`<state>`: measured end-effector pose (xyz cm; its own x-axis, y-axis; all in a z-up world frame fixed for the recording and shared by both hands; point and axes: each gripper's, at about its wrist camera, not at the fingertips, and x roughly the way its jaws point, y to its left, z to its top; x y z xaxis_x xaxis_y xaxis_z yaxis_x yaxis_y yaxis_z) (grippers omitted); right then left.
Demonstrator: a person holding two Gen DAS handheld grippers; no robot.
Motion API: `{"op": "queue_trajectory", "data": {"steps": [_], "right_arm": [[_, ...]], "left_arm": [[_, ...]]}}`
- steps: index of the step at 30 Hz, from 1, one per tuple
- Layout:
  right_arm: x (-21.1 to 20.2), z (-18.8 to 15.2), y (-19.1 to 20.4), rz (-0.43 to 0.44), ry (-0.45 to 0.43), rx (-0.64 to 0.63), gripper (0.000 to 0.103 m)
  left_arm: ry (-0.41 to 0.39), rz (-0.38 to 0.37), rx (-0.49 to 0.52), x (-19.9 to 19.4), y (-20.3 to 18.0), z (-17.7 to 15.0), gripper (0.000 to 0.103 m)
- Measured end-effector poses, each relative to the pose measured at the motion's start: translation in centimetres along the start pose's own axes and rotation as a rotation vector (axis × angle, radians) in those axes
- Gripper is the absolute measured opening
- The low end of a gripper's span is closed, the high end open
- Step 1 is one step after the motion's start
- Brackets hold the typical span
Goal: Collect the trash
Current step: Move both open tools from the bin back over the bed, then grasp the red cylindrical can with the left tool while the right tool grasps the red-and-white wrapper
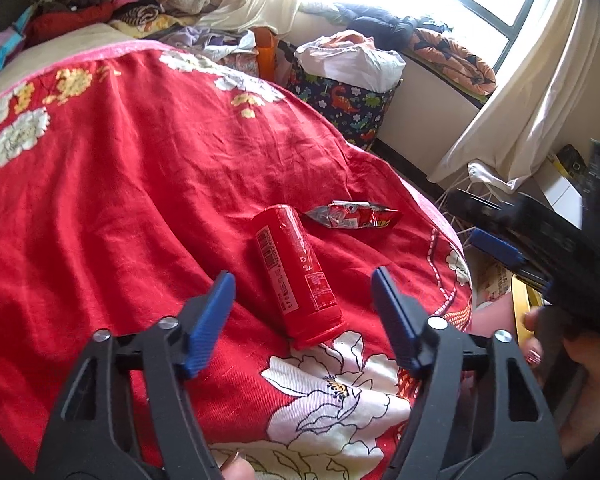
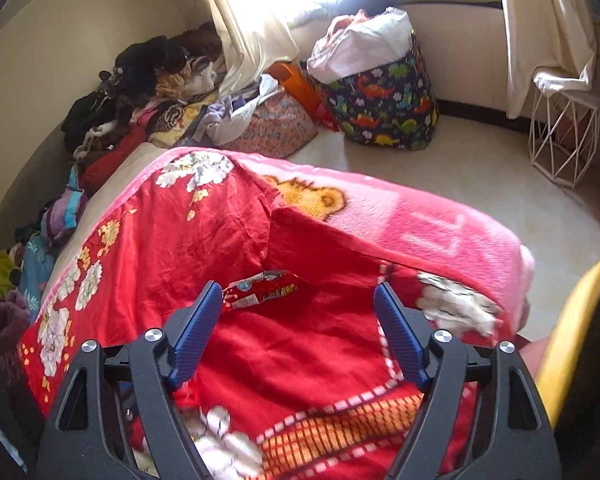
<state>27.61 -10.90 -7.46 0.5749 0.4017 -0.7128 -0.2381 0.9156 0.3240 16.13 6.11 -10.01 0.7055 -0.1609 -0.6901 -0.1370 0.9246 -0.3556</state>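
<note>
A red can (image 1: 296, 272) lies on its side on the red flowered bedspread (image 1: 120, 184). My left gripper (image 1: 303, 278) is open, its blue pads on either side of the can's near half, not touching it. A crumpled red and silver snack wrapper (image 1: 354, 215) lies just beyond the can. In the right wrist view the same wrapper (image 2: 260, 289) lies a little ahead of my right gripper (image 2: 298, 290), which is open and empty above the bedspread (image 2: 300, 352). The right gripper also shows in the left wrist view (image 1: 496, 246), blurred, off the bed's right edge.
A dinosaur-print fabric bin (image 2: 384, 108) full of laundry and a white wire stand (image 2: 560, 136) are on the floor past the bed. Piled clothes (image 2: 140, 96) line the wall on the left. A yellow rim (image 2: 576, 320) is at the right edge.
</note>
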Motion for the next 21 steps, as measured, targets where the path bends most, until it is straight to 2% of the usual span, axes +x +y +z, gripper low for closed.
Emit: {"op": "queue_trajectory", "data": {"steps": [6, 11, 15, 17, 19, 21], "right_arm": [[4.3, 0.8, 0.1, 0.002, 0.054, 0.034, 0.066], [7.1, 1.0, -0.5, 0.022, 0.101, 0.081, 0.058], [8.3, 0.7, -0.8, 0.047, 0.132, 0.106, 0.041], [8.6, 0.4, -0.9, 0.060, 0.135, 0.108, 0.020], [8.3, 0.1, -0.7, 0.061, 0.125, 0.097, 0.013], [7.7, -0.1, -0.5, 0.072, 0.103, 0.086, 0.010]], "left_arm": [[0.029, -0.021, -0.031, 1.2, 0.6, -0.2, 0.049], [0.041, -0.023, -0.046, 1.8, 0.6, -0.4, 0.049], [0.051, -0.022, -0.051, 2.2, 0.4, -0.6, 0.049], [0.054, -0.017, -0.050, 2.4, 0.3, -0.6, 0.049], [0.060, -0.011, -0.048, 2.5, 0.2, -0.8, 0.049], [0.063, -0.008, -0.045, 2.7, 0.2, -0.9, 0.049]]}}
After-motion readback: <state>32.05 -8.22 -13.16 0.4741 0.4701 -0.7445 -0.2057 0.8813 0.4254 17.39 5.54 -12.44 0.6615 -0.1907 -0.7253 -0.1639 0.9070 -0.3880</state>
